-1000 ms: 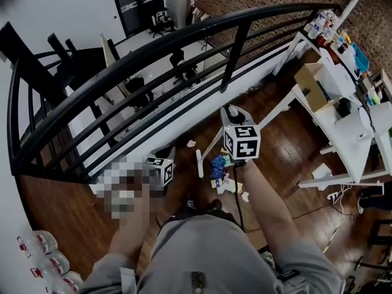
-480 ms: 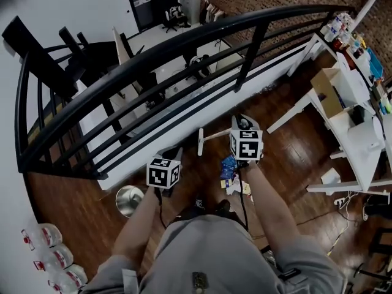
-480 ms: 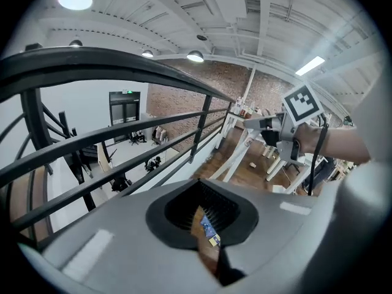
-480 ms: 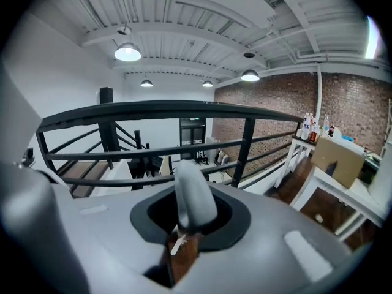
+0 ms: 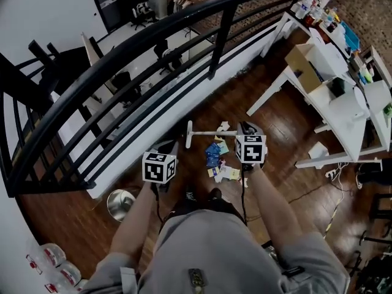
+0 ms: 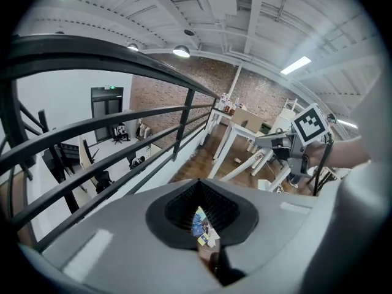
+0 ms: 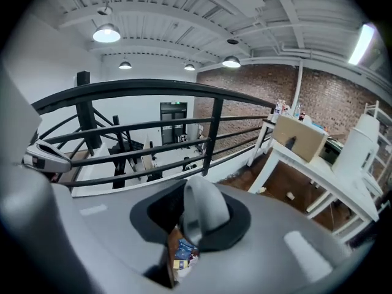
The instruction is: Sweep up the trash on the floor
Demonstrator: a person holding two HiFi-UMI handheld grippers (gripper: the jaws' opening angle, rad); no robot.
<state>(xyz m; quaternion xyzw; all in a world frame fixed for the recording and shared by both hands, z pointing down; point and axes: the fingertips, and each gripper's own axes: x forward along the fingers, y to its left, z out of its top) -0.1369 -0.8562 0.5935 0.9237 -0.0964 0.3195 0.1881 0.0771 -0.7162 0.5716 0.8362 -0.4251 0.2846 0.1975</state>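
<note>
Dark wood floor [image 5: 285, 133] of a mezzanine: black railing [image 5: 184, 32] on one edge, white bench [image 5: 343, 112] on the other. Trash [image 5: 217, 161] lies heaped near the railing, between the grippers. Right gripper [image 5: 246, 128] fingers are clenched on the broom [image 5: 211, 133] handle. Left gripper [image 5: 166, 147] fingers are closed to a slit. Open floor lies toward the bench.

right claw [image 5: 247, 128] drops low and swings to the right of the trash [image 5: 217, 162], broom [image 5: 205, 133] coming with it: the head leaves the pile's left edge and now sits past it, on the railing [image 5: 220, 41] side, handle stretched along the pile's far side.
</note>
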